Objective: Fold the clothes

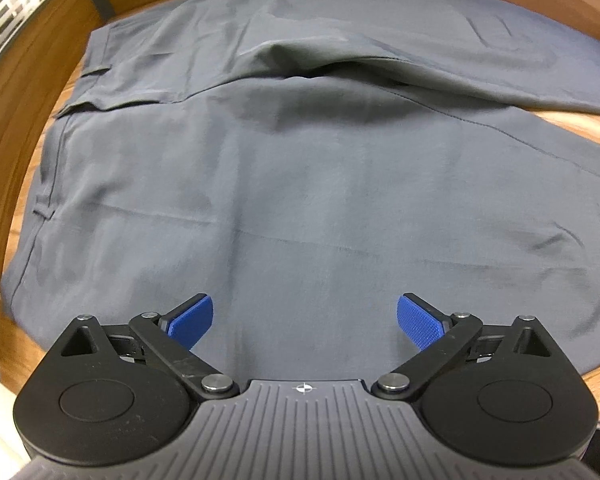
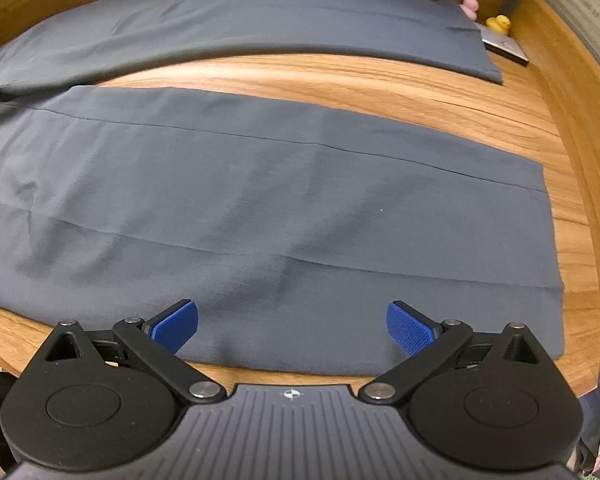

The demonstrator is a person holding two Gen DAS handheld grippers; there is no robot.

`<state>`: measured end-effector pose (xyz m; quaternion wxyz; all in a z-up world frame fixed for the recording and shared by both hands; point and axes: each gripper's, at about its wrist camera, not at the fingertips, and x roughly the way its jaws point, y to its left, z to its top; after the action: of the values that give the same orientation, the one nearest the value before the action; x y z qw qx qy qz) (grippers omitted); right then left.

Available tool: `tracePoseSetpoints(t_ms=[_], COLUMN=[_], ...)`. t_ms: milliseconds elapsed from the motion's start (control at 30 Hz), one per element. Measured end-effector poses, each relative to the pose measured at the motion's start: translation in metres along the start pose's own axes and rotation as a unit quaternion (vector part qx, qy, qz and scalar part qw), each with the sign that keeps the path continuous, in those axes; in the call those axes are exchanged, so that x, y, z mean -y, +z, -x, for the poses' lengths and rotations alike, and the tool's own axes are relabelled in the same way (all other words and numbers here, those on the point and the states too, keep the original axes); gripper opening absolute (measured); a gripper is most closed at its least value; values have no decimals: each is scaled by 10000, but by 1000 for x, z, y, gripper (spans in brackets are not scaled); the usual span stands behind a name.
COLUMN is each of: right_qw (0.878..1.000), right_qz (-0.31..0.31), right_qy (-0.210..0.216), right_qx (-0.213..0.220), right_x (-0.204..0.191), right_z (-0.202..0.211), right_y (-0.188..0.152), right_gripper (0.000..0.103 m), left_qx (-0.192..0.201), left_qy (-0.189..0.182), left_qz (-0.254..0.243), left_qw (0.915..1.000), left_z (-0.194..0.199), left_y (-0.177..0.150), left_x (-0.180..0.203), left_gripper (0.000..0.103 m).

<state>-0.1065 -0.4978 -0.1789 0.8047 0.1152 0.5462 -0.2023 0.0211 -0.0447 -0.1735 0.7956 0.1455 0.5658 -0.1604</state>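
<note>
A pair of dark grey trousers [image 1: 300, 168] lies flat on the wooden table [image 1: 4, 128]. The left wrist view shows the waistband end at the left, with the crotch fold in the middle. The right wrist view shows the two legs: the near leg [image 2: 260, 208] and the far leg [image 2: 260, 24], with bare wood between them. My left gripper [image 1: 305, 322] is open and empty just above the near hip area. My right gripper [image 2: 292, 326] is open and empty over the near edge of the near leg, close to its hem.
A small yellow duck [image 2: 498, 23], a pink object [image 2: 470, 5] and a flat grey block [image 2: 505, 45] sit at the far right by the far leg's hem. The table [image 2: 540, 128] edge curves round at the right.
</note>
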Motion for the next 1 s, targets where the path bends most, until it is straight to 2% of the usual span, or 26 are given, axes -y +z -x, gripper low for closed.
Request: tracePoseSetpoints(t_ms=[267,400,533,667,800,933,1000], right_qw=[9999,9989,9973,9966,9964,9963,9958], right_qz=[123,409,675,773,811,834,863], right_qy=[113,243,274,282,240,182,295], right_qx=[-40,-56,-65,-47,5,37,99], right_x=[-2,-10,-24,-45,-70,-107,-132], right_z=[-18,-18,-15,-9,-6,-2,1], right_y=[-14,-21,-25,-27,-28,-28,-28], right_gripper=[102,102,102,102,102,102,102], left_qx=[-248,-303,-278,-250,-194,-200,-211], left_qy=[548,750,778,678,547,361,258], left_qz=[786,813,807,647,225,-155,-381], left_qw=[9951,9934,9933,9953,9981,9990,9987], left_z=[6,7,7,3,-2,-5,-7], left_y=[-33,-41,-43,-41,-40,-42,-43], left_x=[-35,-53,-72,-85,-100,-118,-128], left_gripper=[100,100,100,100,100,100,100])
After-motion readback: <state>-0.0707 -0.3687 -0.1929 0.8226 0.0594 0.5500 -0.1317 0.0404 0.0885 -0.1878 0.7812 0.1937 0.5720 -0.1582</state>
